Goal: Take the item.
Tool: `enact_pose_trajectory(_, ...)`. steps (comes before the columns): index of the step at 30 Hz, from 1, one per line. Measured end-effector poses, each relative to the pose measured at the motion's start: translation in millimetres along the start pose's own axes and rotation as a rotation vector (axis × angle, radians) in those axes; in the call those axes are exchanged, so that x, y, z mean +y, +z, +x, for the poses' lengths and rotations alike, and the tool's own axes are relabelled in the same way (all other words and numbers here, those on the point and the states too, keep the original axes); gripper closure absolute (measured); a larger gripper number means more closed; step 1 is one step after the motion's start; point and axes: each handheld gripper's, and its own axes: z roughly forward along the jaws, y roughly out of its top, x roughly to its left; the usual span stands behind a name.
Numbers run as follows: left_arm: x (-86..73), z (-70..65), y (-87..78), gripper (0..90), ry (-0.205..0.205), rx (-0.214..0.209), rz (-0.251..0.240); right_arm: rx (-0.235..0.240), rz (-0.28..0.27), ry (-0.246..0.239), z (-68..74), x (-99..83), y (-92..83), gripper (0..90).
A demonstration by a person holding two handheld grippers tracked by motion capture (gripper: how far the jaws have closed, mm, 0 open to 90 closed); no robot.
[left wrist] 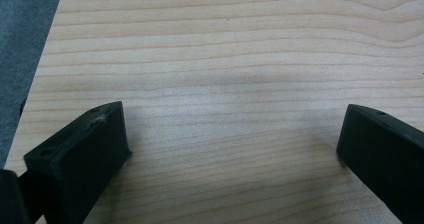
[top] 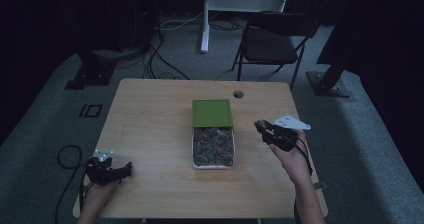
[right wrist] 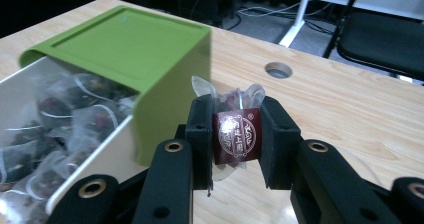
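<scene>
A white box point(top: 193, 151) with a green sliding lid point(top: 212, 113) pushed halfway back lies in the middle of the wooden table point(top: 150, 124); it holds several clear tea bags point(right wrist: 50, 119). My right gripper point(top: 261, 128) hovers just right of the box, shut on one tea bag point(right wrist: 237, 134) with a dark red label, close to the lid's point(right wrist: 125, 44) corner. My left gripper point(top: 125, 170) rests at the table's near left corner, its jaws wide apart over bare wood point(left wrist: 235, 109), nothing between them.
A round cable hole point(top: 238, 94) sits in the table's far edge. Behind the table stand a black folding chair point(top: 272, 41) and a white stand leg point(top: 204, 19). Cables lie on the grey carpet at the back left.
</scene>
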Motion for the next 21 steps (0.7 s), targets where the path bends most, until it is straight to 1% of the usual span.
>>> enact_pose_trajectory(10, 0.0, 0.0, 0.0, 0.5, 0.000, 0.000, 0.000, -0.055, 0.002, 0.034, -24.4, -5.1, -5.8, 70.9)
enact_pose_trajectory(17, 0.0, 0.0, 0.0, 0.5, 0.000, 0.000, 0.000, -0.079, 0.018, 0.055, -38.5, -9.7, -3.5, 70.8)
enact_pose_trajectory(21, 0.0, 0.0, 0.0, 0.5, 0.000, 0.000, 0.000, -0.092, 0.016, 0.067, -44.7, -11.8, -1.8, 70.9)
